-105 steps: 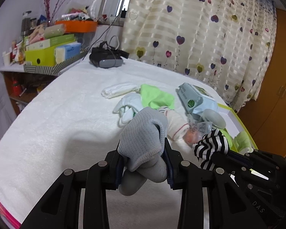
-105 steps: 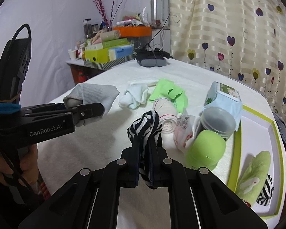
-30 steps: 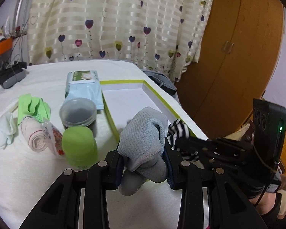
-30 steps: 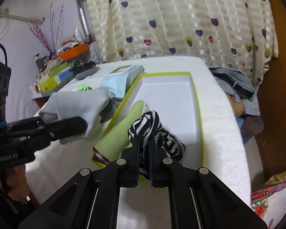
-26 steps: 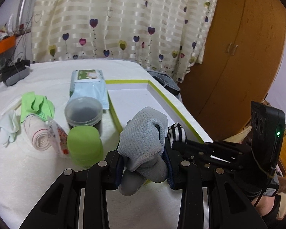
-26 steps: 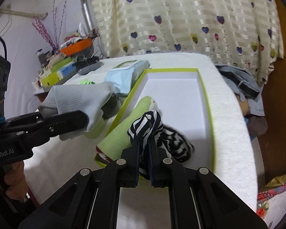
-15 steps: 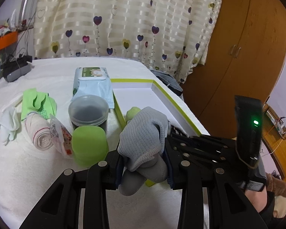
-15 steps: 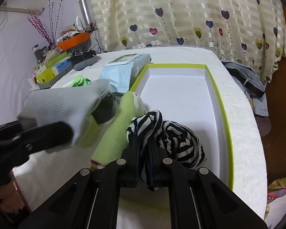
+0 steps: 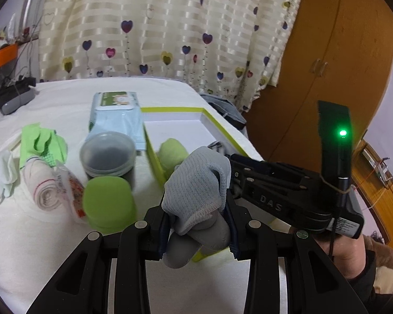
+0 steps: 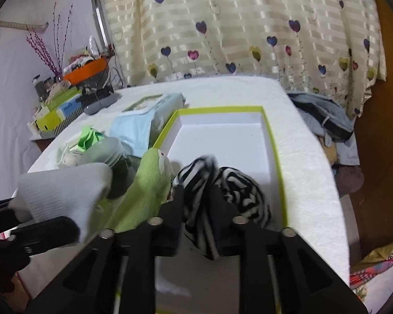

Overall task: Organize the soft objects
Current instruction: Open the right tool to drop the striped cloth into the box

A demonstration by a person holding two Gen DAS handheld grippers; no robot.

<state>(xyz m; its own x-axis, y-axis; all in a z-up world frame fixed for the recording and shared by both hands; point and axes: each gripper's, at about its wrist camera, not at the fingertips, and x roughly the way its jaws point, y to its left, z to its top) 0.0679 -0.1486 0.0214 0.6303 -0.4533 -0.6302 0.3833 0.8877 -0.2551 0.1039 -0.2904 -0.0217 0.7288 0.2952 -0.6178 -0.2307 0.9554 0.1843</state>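
My left gripper [image 9: 197, 226] is shut on a grey sock [image 9: 196, 185] and holds it above the near corner of the green-rimmed white tray [image 9: 170, 110]. The sock also shows in the right wrist view [image 10: 63, 193]. My right gripper [image 10: 196, 191] has its jaws parted around a black-and-white striped sock [image 10: 196, 180], low inside the tray [image 10: 222, 136]. A second striped sock [image 10: 246, 193] and a light green sock [image 10: 146, 183] lie in the tray's near end. The right gripper's body [image 9: 275, 191] crosses the left wrist view.
On the white cloth left of the tray stand a green cup [image 9: 107, 204], a dark lidded jar [image 9: 107, 157], a wipes pack [image 9: 115, 115], a rolled white sock [image 9: 44, 191], a green cloth [image 9: 39, 141] and a white cloth [image 9: 2, 178]. A wooden wardrobe [image 9: 327, 52] stands right.
Both grippers swung from the sock pile to the tray. The right gripper has lowered into the tray and its jaws have just parted around the striped sock. The left still holds the grey sock.
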